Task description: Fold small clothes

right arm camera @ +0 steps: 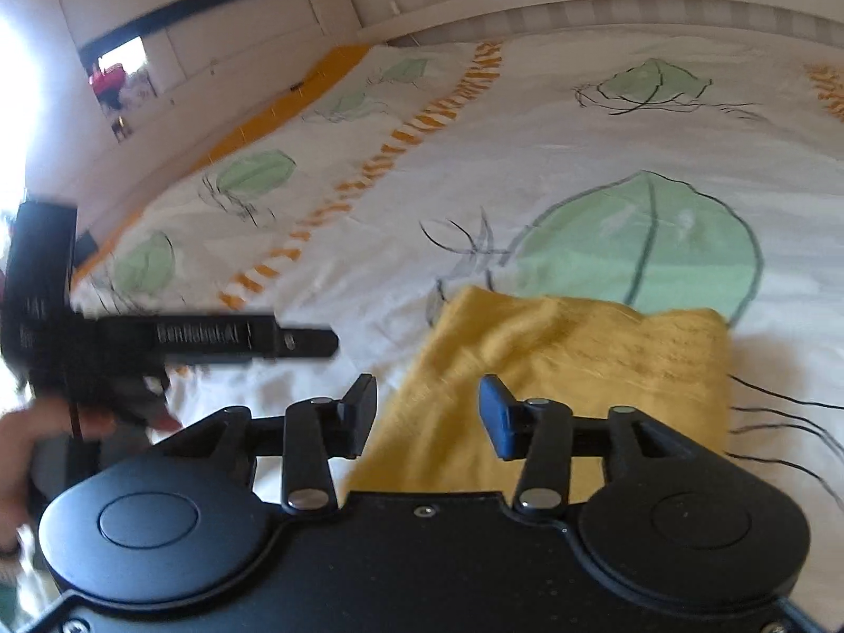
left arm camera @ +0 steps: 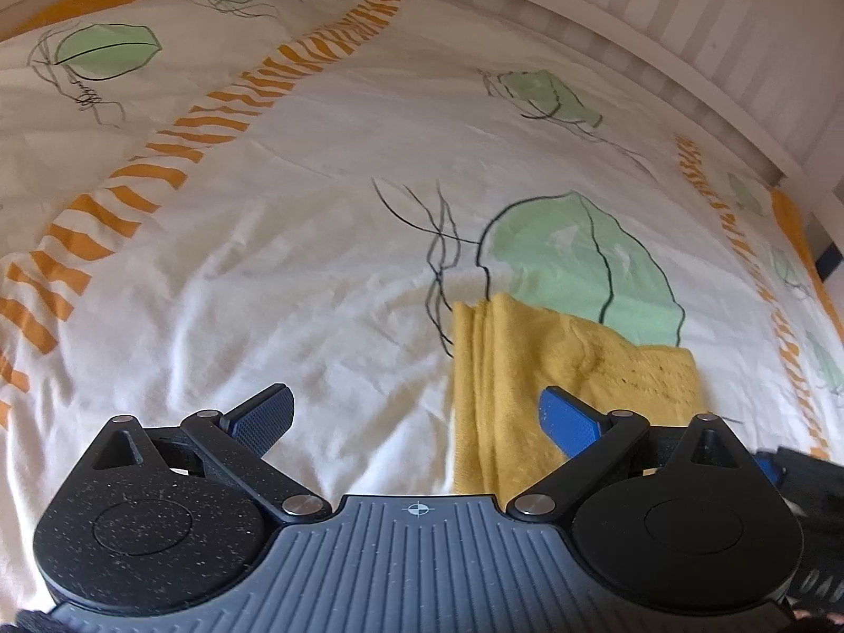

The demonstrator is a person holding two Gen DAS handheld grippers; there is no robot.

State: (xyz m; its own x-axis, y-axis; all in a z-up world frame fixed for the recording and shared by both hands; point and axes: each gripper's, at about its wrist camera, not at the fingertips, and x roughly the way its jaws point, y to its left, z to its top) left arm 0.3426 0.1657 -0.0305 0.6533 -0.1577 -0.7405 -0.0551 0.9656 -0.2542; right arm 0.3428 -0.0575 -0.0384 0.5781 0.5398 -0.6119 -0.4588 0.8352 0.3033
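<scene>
A small mustard-yellow knit garment [left arm camera: 533, 364] lies folded in a compact rectangle on the bed, also in the right wrist view [right arm camera: 575, 369]. My left gripper [left arm camera: 416, 411] is open and empty, above the bedspread, with its right finger over the garment's left part. My right gripper [right arm camera: 427, 411] is open and empty, hovering just above the garment's near left edge. The left gripper's black body [right arm camera: 158, 340] shows blurred at the left of the right wrist view, held by a hand.
The bedspread [left arm camera: 264, 274] is white with green leaf prints and orange striped bands. A white striped headboard [left arm camera: 659, 16] runs along the far side. The bed's left edge with an orange border [right arm camera: 264, 121] meets a wall.
</scene>
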